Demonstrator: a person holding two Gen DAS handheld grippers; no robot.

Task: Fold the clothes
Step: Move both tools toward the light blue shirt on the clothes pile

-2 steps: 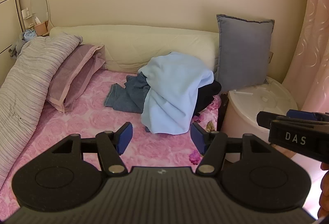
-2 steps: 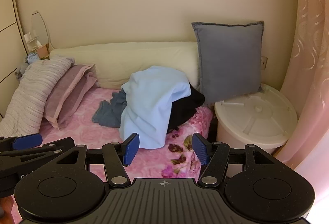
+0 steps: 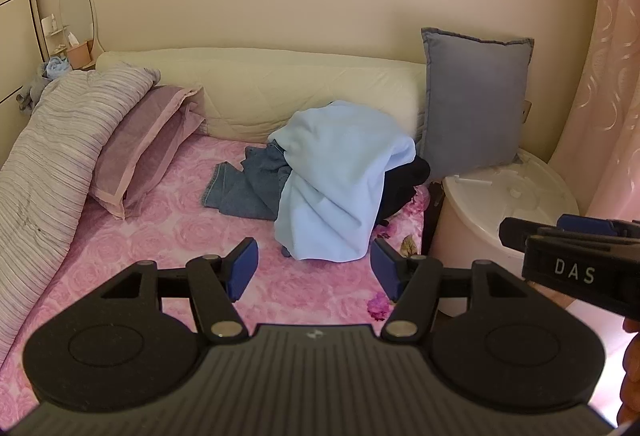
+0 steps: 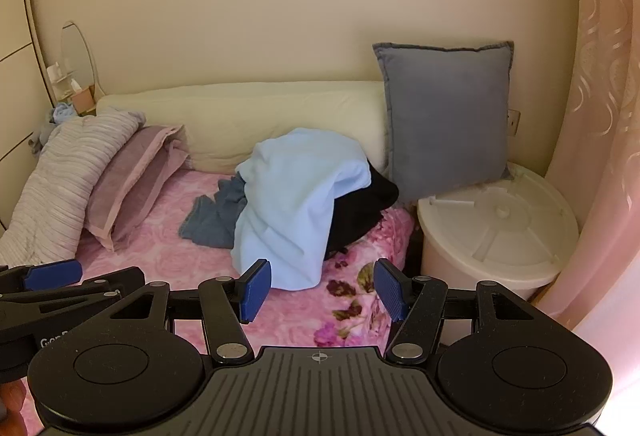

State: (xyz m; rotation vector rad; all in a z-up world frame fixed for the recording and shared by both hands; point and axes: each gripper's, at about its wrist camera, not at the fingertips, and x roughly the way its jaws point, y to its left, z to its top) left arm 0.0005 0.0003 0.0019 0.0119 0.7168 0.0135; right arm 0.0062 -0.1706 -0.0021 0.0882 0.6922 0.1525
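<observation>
The bed (image 3: pixel 132 264) carries a heap of clothes at its far right side, against the cream bolster (image 3: pixel 280 92) and the grey cushion (image 3: pixel 476 100). A light blue top (image 3: pixel 340 180) drapes over the heap, with jeans (image 3: pixel 248 184) spilling left and a black garment (image 4: pixel 360 212) underneath on the right. To start well, I would take the blue top alone, pinching its near hem and lifting it clear onto open bed. The left tool (image 3: pixel 314 268) and right tool (image 4: pixel 322 290) both stand spread and empty. The heap lies ahead of both, near but apart.
</observation>
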